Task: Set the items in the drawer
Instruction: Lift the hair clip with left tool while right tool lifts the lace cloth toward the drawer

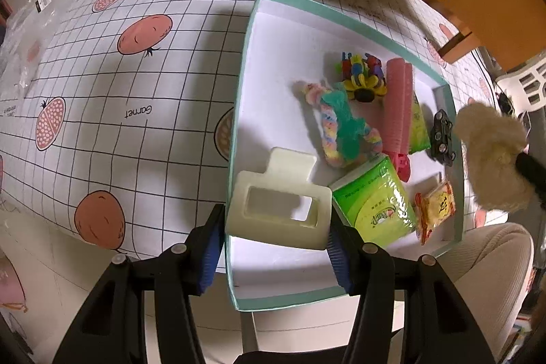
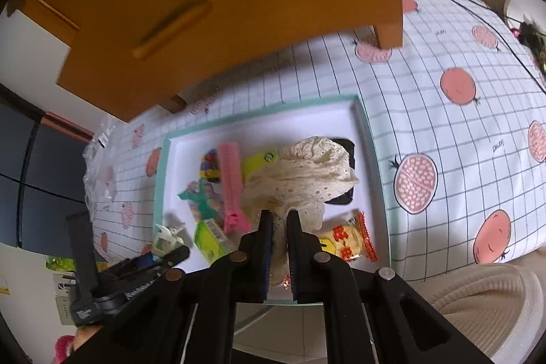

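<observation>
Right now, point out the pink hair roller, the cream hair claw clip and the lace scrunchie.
pink hair roller (image 1: 397, 111): left wrist view, middle of its ribbed barrel.
cream hair claw clip (image 1: 278, 203): left wrist view, frame beside its cutout.
lace scrunchie (image 2: 300, 179): right wrist view, middle of the ruffled fabric.

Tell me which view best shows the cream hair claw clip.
The left wrist view: the cream hair claw clip fills the foreground, held between the left tool pads, whole outline visible. The right wrist view shows it only small and blurred at the teal box's corner.
</observation>
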A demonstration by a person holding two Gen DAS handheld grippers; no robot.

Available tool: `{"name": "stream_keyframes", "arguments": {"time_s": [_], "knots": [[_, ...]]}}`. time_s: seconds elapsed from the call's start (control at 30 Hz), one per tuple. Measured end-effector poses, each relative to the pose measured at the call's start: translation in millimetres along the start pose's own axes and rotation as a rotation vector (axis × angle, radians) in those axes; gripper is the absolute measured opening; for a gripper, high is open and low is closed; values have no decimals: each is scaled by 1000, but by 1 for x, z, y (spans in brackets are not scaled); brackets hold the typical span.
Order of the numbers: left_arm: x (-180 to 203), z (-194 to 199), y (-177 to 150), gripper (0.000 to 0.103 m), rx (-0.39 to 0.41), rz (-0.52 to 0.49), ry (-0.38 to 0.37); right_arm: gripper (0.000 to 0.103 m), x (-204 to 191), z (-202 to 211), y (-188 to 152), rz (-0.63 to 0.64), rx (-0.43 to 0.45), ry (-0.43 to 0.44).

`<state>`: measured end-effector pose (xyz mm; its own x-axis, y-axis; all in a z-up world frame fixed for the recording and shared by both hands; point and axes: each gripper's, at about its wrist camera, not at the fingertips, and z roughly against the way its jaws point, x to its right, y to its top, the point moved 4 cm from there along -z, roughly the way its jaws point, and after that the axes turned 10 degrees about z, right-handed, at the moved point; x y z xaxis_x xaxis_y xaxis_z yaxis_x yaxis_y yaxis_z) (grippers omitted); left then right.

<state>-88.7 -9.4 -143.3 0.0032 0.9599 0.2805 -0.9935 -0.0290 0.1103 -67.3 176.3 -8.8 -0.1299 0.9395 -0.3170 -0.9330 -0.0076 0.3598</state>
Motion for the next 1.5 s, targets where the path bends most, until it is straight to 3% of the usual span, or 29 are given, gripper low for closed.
{"name": "stream_keyframes", "arguments": {"time_s": [0.2, 0.47, 1.03, 1.3, 1.5], "knots": [[-19, -2, -11, 57, -34, 10, 2, 9, -7, 6, 2, 17, 14, 6], [-21, -13, -16, 55, -91, 12, -2, 9, -3, -15, -11, 28, -52, 1], [-20, 3, -13, 56, -94, -8, 10, 9, 12, -36, -29, 5, -105, 13], [-7, 16, -8, 56, -60, -68, 28, 9, 14, -40, -32, 1, -117, 26], [29, 5, -1, 56, -70, -118, 9, 9, 15, -41, -34, -12, -116, 36]]}}
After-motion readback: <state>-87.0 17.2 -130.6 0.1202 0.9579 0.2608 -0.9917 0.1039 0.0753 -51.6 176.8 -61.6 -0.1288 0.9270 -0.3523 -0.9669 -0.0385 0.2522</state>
